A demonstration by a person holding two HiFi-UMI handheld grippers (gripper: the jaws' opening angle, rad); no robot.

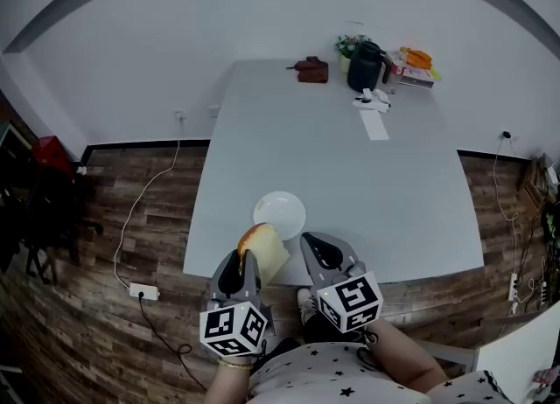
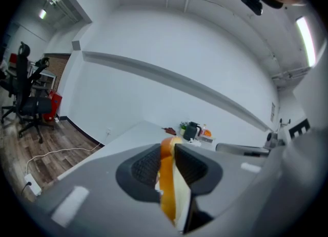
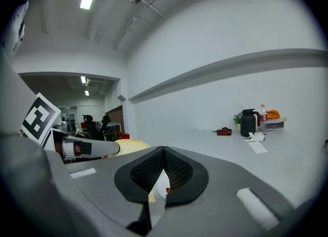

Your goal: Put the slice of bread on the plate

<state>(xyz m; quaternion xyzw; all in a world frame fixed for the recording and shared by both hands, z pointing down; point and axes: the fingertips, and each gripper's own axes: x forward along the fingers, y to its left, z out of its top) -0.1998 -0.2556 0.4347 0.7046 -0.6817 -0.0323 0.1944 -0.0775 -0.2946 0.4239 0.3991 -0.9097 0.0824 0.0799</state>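
A slice of bread with a golden crust stands on edge between the jaws of my left gripper, which is shut on it; in the left gripper view the bread slice fills the gap of the left gripper. The white plate lies on the table near its front edge, just beyond the bread. My right gripper hovers to the right of the bread, shut with nothing in it. From the right gripper view, the bread shows at its left.
The grey table carries a black kettle, a small plant, a brown object, orange items and a paper strip at its far end. A power strip and cable lie on the wooden floor at the left.
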